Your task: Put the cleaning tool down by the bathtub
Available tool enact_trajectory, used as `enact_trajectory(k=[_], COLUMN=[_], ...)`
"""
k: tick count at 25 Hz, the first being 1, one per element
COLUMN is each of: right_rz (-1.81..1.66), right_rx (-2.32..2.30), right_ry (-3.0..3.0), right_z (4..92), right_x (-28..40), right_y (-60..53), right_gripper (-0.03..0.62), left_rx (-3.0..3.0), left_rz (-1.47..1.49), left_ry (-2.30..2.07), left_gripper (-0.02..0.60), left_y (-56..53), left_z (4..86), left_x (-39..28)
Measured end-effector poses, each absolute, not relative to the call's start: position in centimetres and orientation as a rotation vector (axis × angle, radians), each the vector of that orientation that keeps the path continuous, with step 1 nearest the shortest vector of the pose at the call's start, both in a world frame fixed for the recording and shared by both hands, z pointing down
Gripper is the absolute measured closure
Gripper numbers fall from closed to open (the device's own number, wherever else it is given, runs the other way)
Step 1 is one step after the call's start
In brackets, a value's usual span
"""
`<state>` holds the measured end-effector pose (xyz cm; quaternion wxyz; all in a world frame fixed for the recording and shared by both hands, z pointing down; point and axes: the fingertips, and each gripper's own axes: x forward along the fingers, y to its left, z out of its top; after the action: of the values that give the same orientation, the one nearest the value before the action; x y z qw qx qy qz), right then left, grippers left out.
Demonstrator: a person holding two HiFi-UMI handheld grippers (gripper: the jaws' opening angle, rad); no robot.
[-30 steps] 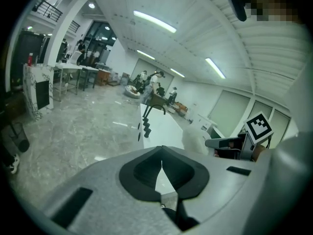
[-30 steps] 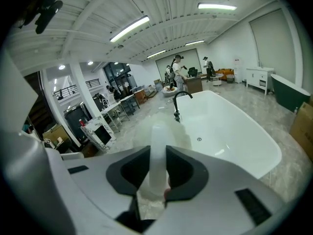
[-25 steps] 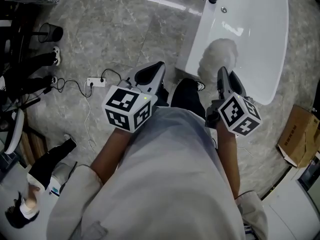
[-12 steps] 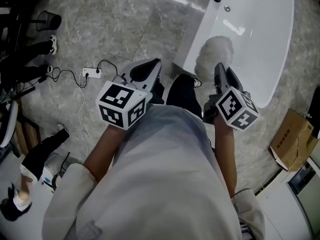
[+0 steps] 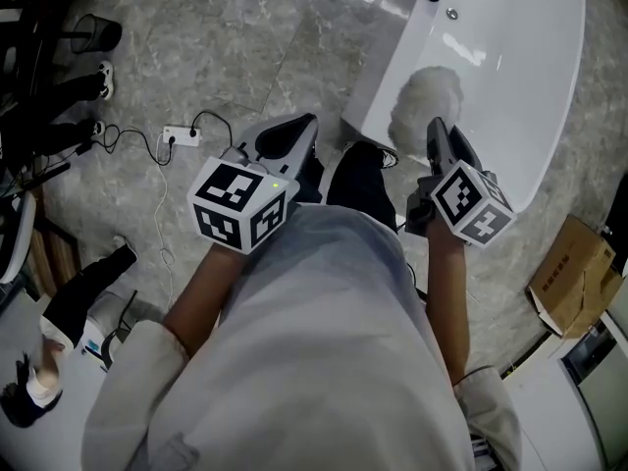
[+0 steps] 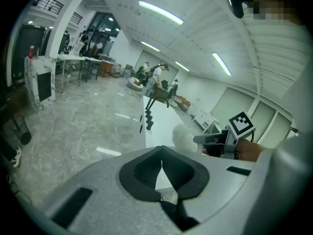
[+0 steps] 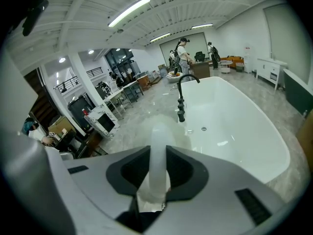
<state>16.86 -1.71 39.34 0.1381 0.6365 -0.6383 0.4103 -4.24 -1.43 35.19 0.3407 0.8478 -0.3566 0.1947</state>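
The cleaning tool is a fluffy white duster (image 5: 426, 101) on a white handle (image 7: 157, 146). My right gripper (image 5: 435, 130) is shut on that handle. The fluffy head hangs over the near rim of the white bathtub (image 5: 520, 77). In the right gripper view the tub (image 7: 234, 126) lies straight ahead, with a black faucet (image 7: 181, 99) on its left rim. My left gripper (image 5: 302, 128) is shut and empty, held over the floor left of the tub. The left gripper view shows its jaws (image 6: 161, 161) touching, with the duster (image 6: 185, 136) to the right.
A white power strip (image 5: 182, 137) with black cables lies on the grey stone floor at left. A black bin (image 5: 98, 33) stands far left and a cardboard box (image 5: 571, 273) at right. My black shoes (image 5: 361, 183) are beside the tub's corner. Another person's leg (image 5: 90, 307) shows lower left.
My right gripper has sunk a little with the duster still in it, staying over the tub's near rim. The left gripper has hardly moved.
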Motion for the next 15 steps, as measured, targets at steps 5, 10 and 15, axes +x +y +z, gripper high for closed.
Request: enact_trajectory(k=[5, 10, 15], right_rz=[1.207, 1.222, 1.235], right_rx=[1.836, 1.82, 1.811], right_ry=[-1.826, -1.817, -1.799], right_z=[40.5, 41.5, 42.8], right_x=[17.1, 17.4, 17.7], right_y=[-2.1, -2.8, -3.3], right_gripper=[0.508, 0.508, 0.508], left_rx=[2.194, 2.174, 2.153], left_rz=[0.513, 0.521, 0.517], left_ry=[-0.934, -0.947, -0.968], left_gripper=[0.574, 0.574, 0.573], left_y=[-1.5, -1.6, -1.6], left_z=[35.5, 35.8, 36.0], left_x=[-4.5, -4.8, -5.2])
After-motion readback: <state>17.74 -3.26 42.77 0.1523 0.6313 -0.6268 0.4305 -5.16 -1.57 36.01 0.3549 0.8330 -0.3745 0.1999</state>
